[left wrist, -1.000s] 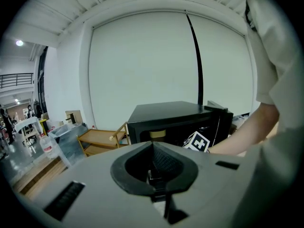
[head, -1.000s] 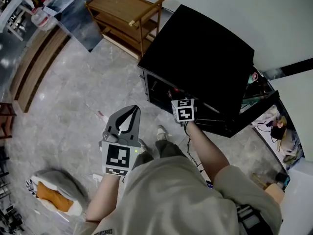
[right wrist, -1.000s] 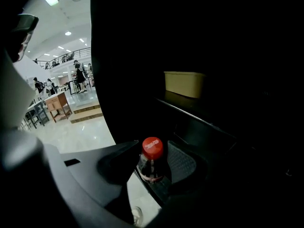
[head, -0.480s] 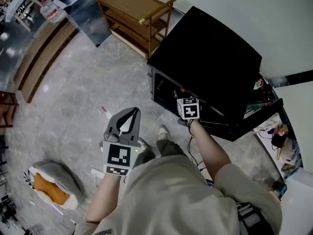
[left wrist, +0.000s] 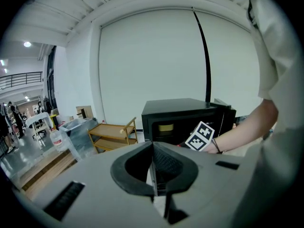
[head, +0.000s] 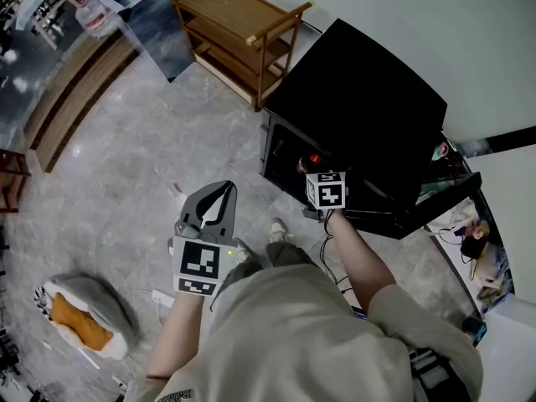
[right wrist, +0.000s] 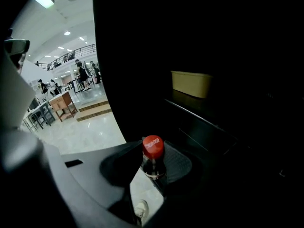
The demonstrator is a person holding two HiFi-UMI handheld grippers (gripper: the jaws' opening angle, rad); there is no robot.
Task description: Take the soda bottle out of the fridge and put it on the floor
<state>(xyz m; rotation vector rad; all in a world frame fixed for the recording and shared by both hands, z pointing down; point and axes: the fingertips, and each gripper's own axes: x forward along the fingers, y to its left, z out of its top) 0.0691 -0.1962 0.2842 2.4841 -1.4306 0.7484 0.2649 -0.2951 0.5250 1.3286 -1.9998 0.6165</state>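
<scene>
The soda bottle (right wrist: 153,161), dark with a red cap (head: 315,158), stands at the mouth of the black fridge (head: 360,99). My right gripper (right wrist: 151,152) reaches into the opening. Its jaws have just been closing, and both pads now press the bottle's neck just under the cap. In the head view only its marker cube (head: 327,189) and the hand show. My left gripper (head: 223,189) is shut and empty, held over the floor left of the fridge and pointing toward it (left wrist: 185,110).
The fridge door (head: 435,193) hangs open to the right. A yellow tub (right wrist: 191,83) sits on an inner shelf. A wooden rack (head: 243,32) stands left of the fridge. A grey and orange slipper (head: 79,316) and a shoe (head: 276,229) are on the marble floor.
The left gripper has drifted slightly sideways. The right hand stays at the fridge opening, and the red cap shows more clearly beside its cube.
</scene>
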